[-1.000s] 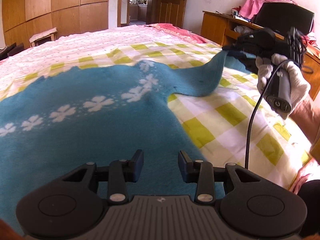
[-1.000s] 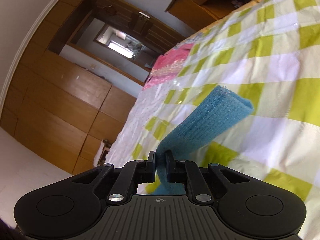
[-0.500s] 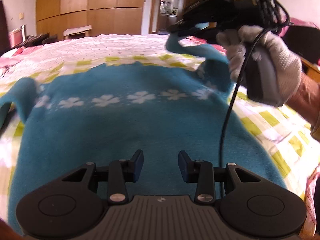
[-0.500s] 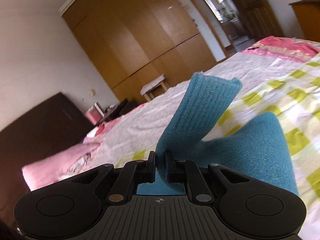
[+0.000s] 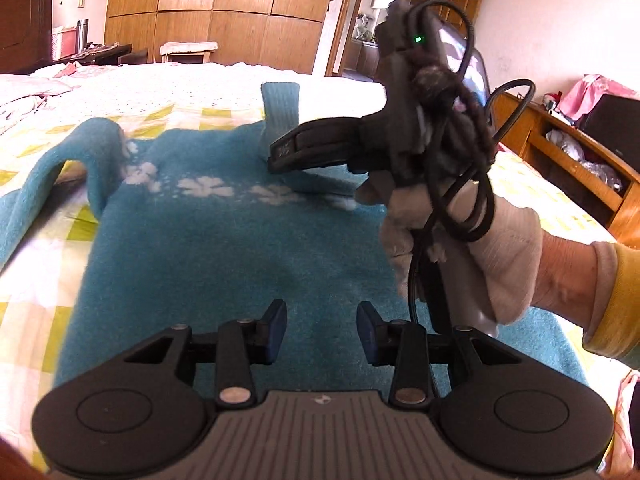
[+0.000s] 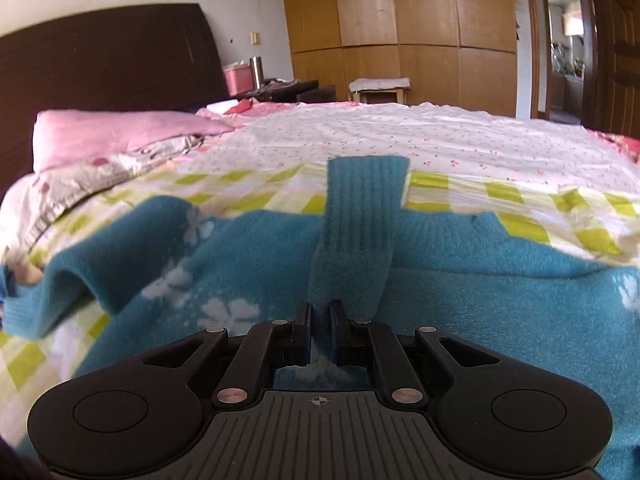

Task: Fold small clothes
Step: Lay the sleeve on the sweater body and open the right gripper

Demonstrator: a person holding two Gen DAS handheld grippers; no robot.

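Observation:
A small teal sweater with a band of white flowers lies spread on the bed. My right gripper is shut on one sleeve, whose ribbed cuff sticks up beyond the jaws, over the middle of the sweater's body. In the left wrist view that gripper, held by a white-gloved hand, carries the sleeve above the flower band. My left gripper hovers open over the sweater's lower part with nothing between its fingers. The other sleeve lies humped at the left.
The bed carries a yellow-green checked sheet and a white flowered cover. Pink bedding lies by the dark headboard. A wooden dresser stands at the right, wardrobes and a stool behind.
My right gripper has swung the sleeve from out at the right side in over the sweater's body, rolling upright. My left gripper has moved across toward the sweater's lower middle.

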